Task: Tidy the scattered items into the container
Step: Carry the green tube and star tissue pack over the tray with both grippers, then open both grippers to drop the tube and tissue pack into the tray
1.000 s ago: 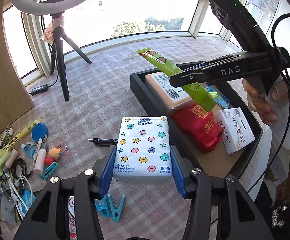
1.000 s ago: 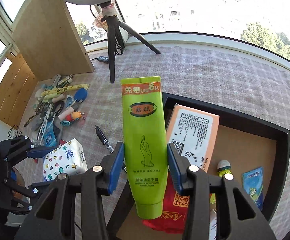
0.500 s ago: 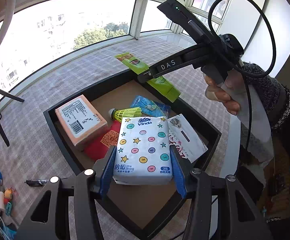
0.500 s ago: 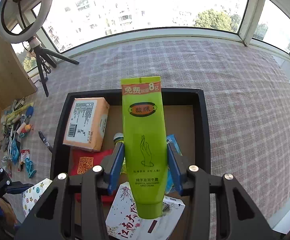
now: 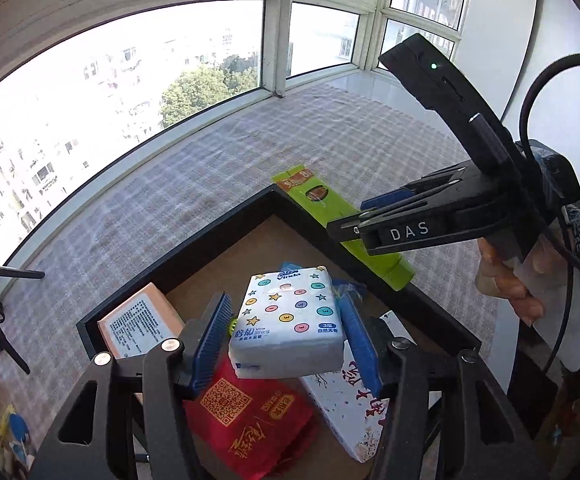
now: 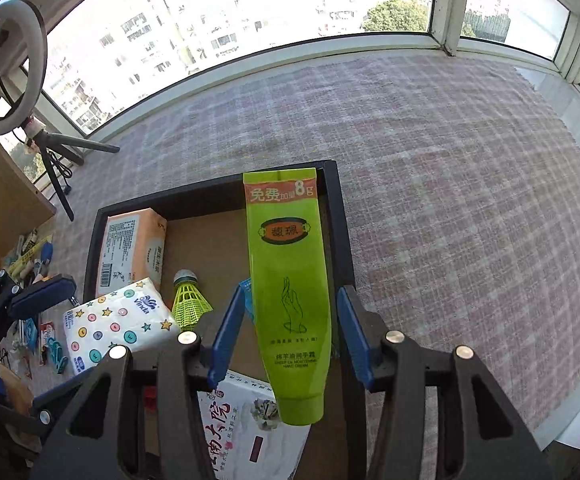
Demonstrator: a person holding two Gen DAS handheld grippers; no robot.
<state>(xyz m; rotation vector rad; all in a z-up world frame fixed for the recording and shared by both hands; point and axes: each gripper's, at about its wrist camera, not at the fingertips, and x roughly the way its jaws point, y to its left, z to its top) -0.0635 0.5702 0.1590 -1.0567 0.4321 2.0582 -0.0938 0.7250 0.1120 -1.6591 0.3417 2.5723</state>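
The jaws of the left gripper [image 5: 286, 344] are opening, and a gap is seen between its blue pads [image 5: 210, 340] and the tissue pack [image 5: 290, 320], which sits loose between them above the black container [image 5: 178, 256]; the jaws of the right gripper [image 6: 286, 340] are opening too, with the green hand-cream tube [image 6: 290, 280] hanging free between pads that no longer press on it. On the left, a clumsy landing is judged possible: the tissue pack is poised over the red packet [image 5: 250, 412] and the white printed box [image 5: 345, 408], so it may settle tilted or slide against the orange box [image 5: 138, 324] instead of lying flat. On the right, the greater risk is judged to lie with the tube, since it is seen over the container's right wall [image 6: 341, 240] and not squarely over the brown floor; its upper end reaches the far corner, and a drop from here could leave it propped on the rim or tipped out onto the checked cloth [image 6: 449, 180]. The tissue pack is centred between the left jaws, touching neither pad clearly. The tube runs lengthwise through the right jaws, cap end nearest the camera, with the green shuttlecock [image 6: 188, 300] lying just to its left inside the container.
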